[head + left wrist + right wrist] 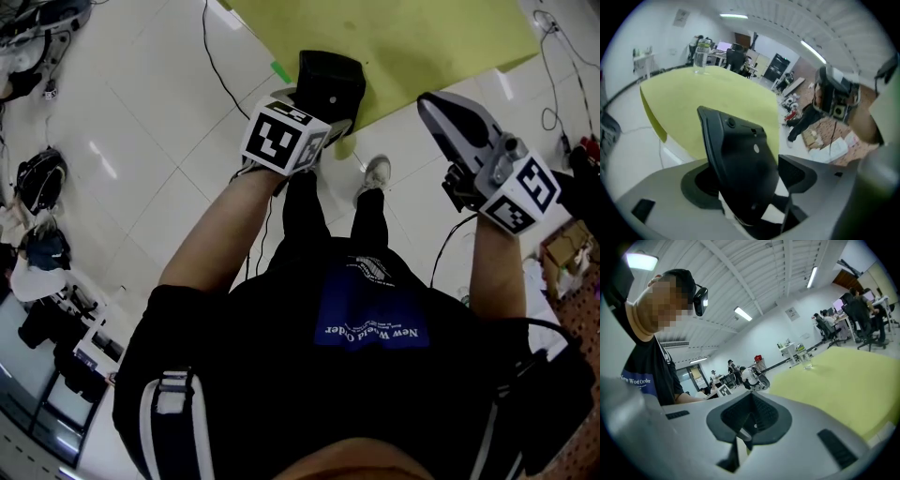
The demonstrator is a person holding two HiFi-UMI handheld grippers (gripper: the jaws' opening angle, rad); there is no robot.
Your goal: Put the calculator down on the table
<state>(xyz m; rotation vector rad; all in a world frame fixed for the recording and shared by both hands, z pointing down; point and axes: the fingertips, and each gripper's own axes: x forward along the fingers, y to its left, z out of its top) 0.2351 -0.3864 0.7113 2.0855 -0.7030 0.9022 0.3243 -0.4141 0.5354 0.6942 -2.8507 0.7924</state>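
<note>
The black calculator [330, 84] stands on edge at the near border of the yellow-green table [403, 37], between the jaws of my left gripper [319, 101]. In the left gripper view the calculator [740, 159] shows its back and leans against the left pad, and a sliver of gap shows at the right pad, so the left gripper [752, 180] is open around it. My right gripper [436, 112] hangs over the floor to the right of the table's corner, pointing nearly level. In the right gripper view its jaws [750, 423] meet, with nothing between them.
A clear bottle [700, 58] stands at the table's far end, also seen as the bottle [807, 363]. Cables [217, 66] run over the white floor. Bags [37, 178] lie left, a cardboard box [567, 248] right. My shoe [376, 174] is under the table's edge.
</note>
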